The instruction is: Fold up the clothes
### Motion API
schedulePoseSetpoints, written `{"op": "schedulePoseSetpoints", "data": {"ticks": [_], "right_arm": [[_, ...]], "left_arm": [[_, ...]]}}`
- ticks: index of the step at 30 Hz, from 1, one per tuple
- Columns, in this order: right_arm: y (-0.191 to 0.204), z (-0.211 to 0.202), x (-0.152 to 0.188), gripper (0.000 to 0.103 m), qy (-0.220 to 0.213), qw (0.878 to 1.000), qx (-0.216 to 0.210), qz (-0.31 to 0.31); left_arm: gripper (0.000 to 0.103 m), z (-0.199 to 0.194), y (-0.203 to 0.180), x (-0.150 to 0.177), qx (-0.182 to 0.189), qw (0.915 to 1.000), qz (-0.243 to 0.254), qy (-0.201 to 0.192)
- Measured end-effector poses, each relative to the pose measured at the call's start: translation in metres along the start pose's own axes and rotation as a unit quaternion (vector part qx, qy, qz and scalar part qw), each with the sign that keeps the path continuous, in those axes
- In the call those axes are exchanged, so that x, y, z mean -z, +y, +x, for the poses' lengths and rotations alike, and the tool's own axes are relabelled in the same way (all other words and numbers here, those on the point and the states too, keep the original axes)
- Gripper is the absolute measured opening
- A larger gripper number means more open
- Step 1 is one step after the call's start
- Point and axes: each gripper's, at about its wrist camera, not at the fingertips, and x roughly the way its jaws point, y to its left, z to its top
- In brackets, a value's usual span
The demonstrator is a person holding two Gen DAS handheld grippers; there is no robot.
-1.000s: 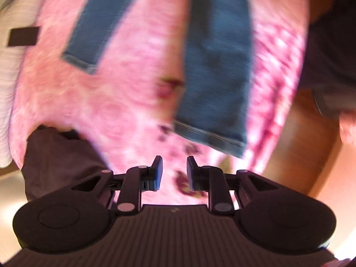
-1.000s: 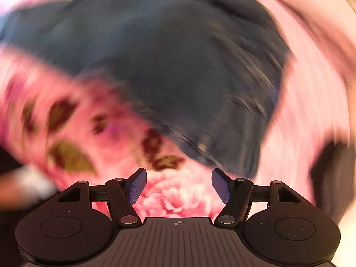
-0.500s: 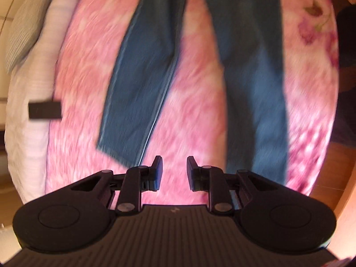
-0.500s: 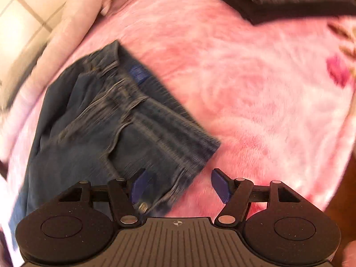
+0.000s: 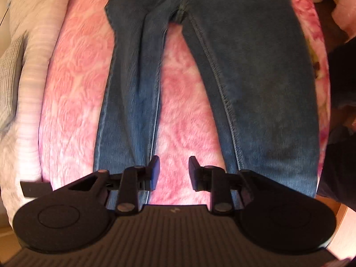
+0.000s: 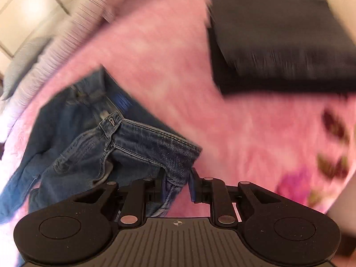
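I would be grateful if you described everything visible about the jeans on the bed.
The jeans are dark blue denim with pale stitched seams, lying flat on the pink blanket, legs spread apart and running toward the left tongs, which are open over the gap between the legs, holding nothing. At the waist, the band is rumpled, its buttonhole showing; the right tongs have the waistband corner between the fingers. A folded black garment lies apart from them.
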Motion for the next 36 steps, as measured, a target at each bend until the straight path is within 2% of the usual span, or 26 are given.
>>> {"op": "schedulePoseSetpoints", "data": {"ticks": [2,3,4,6,8,9,12,14,17,22,24,25,27,28,30,33,34,35,36], "right_arm": [[0.015,-0.008,-0.002,0.023,-0.013,0.999,0.029,-0.031],[0.025,-0.014,-0.003,0.037,-0.023,0.997,0.047,-0.049],[0.035,-0.019,-0.004,0.056,-0.033,0.995,0.065,-0.068],[0.055,-0.031,-0.006,0.064,-0.054,0.988,0.099,-0.104],[0.077,-0.041,-0.009,0.064,-0.071,0.980,0.125,-0.138],[0.094,-0.043,-0.010,0.064,-0.076,0.978,0.122,-0.154],[0.149,-0.042,-0.013,0.064,-0.075,0.970,0.087,-0.212],[0.193,-0.033,-0.011,0.064,-0.067,0.960,0.059,-0.264],[0.266,-0.003,-0.003,0.064,-0.049,0.936,0.026,-0.347],[0.367,0.066,0.009,0.064,-0.023,0.895,-0.002,-0.446],[0.398,0.093,0.015,0.064,-0.015,0.876,-0.003,-0.481],[0.411,0.107,0.017,0.064,-0.011,0.865,-0.004,-0.502],[0.432,0.133,0.021,0.064,0.003,0.832,0.002,-0.555],[0.440,0.144,0.023,0.064,0.008,0.809,0.010,-0.588],[0.454,0.165,0.027,0.064,0.017,0.753,0.030,-0.657],[0.464,0.192,0.030,0.064,0.032,0.658,0.051,-0.750],[0.466,0.200,0.030,0.064,0.037,0.632,0.053,-0.773],[0.468,0.206,0.029,0.064,0.041,0.614,0.052,-0.787],[0.471,0.211,0.025,0.064,0.048,0.607,0.050,-0.792]], "left_arm": [[0.031,0.005,0.004,0.011,-0.012,0.9997,-0.016,0.015],[0.033,0.007,0.007,0.019,-0.019,0.9991,-0.029,0.024],[0.035,0.009,0.010,0.028,-0.025,0.9983,-0.041,0.033],[0.036,0.017,0.020,0.053,-0.038,0.9954,-0.072,0.050],[0.038,0.026,0.031,0.080,-0.050,0.9911,-0.105,0.066],[0.039,0.031,0.039,0.096,-0.058,0.9885,-0.120,0.072],[0.039,0.047,0.065,0.149,-0.068,0.9808,-0.165,0.078],[0.040,0.059,0.086,0.185,-0.071,0.9762,-0.191,0.075],[0.040,0.085,0.123,0.227,-0.077,0.9709,-0.218,0.064],[0.041,0.137,0.195,0.281,-0.077,0.9634,-0.255,0.034],[0.041,0.156,0.220,0.293,-0.067,0.9651,-0.253,0.017],[0.041,0.165,0.231,0.298,-0.061,0.9666,-0.249,0.006],[0.041,0.172,0.234,0.298,-0.048,0.9709,-0.235,0.003],[0.041,0.176,0.235,0.299,-0.042,0.9729,-0.228,0.002],[0.041,0.183,0.238,0.299,-0.029,0.9766,-0.213,-0.001],[0.044,0.193,0.242,0.300,-0.010,0.9814,-0.191,-0.004],[0.038,0.197,0.243,0.300,-0.003,0.9829,-0.184,-0.005],[0.033,0.200,0.244,0.300,0.003,0.9842,-0.177,-0.007],[0.028,0.204,0.245,0.300,0.010,0.9854,-0.170,-0.008]]}}
